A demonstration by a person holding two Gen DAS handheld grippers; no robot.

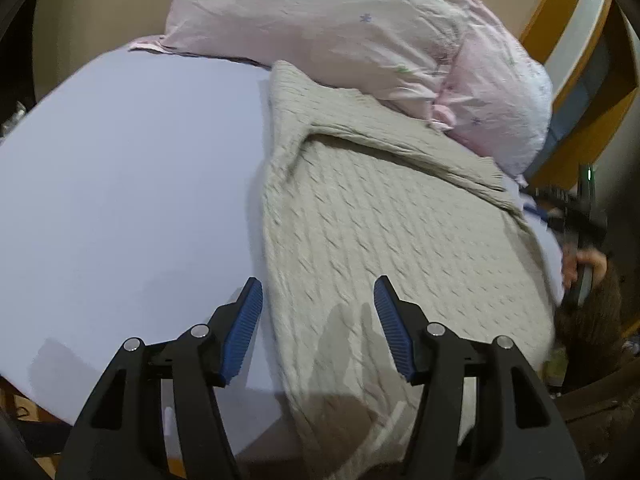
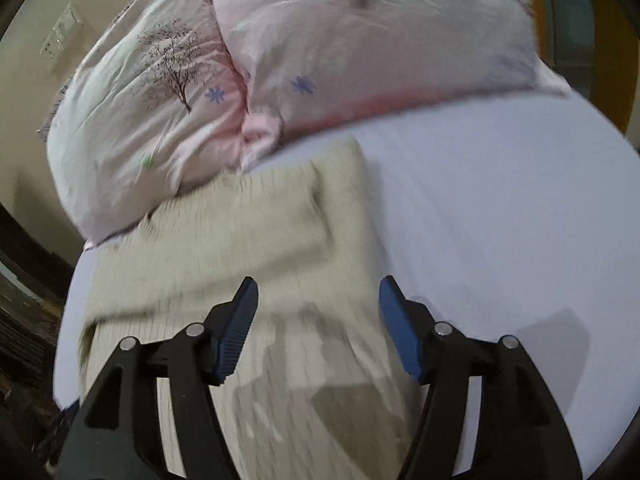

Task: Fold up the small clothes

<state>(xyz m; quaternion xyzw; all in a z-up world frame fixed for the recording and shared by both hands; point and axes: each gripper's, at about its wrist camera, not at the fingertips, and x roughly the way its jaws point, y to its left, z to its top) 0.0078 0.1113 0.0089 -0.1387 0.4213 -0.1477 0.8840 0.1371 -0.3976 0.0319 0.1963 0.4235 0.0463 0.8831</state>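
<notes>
A beige knit sweater (image 1: pixel 392 216) lies on the pale lilac bed (image 1: pixel 132 184), its far end touching a pink duvet (image 1: pixel 344 28). The left gripper (image 1: pixel 318 292) and right gripper (image 2: pixel 318 292) hover above it, fingers spread wide, holding nothing

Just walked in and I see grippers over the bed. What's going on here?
A person is folding a beige knit sweater spread on a pale sheet, using a handheld gripper in each hand. Both the left gripper and the right gripper hang open above the sweater, gripping nothing. One sleeve already lies folded across the body. Pink pillows sit at the far end, overlapping the sweater's top edge.
</notes>
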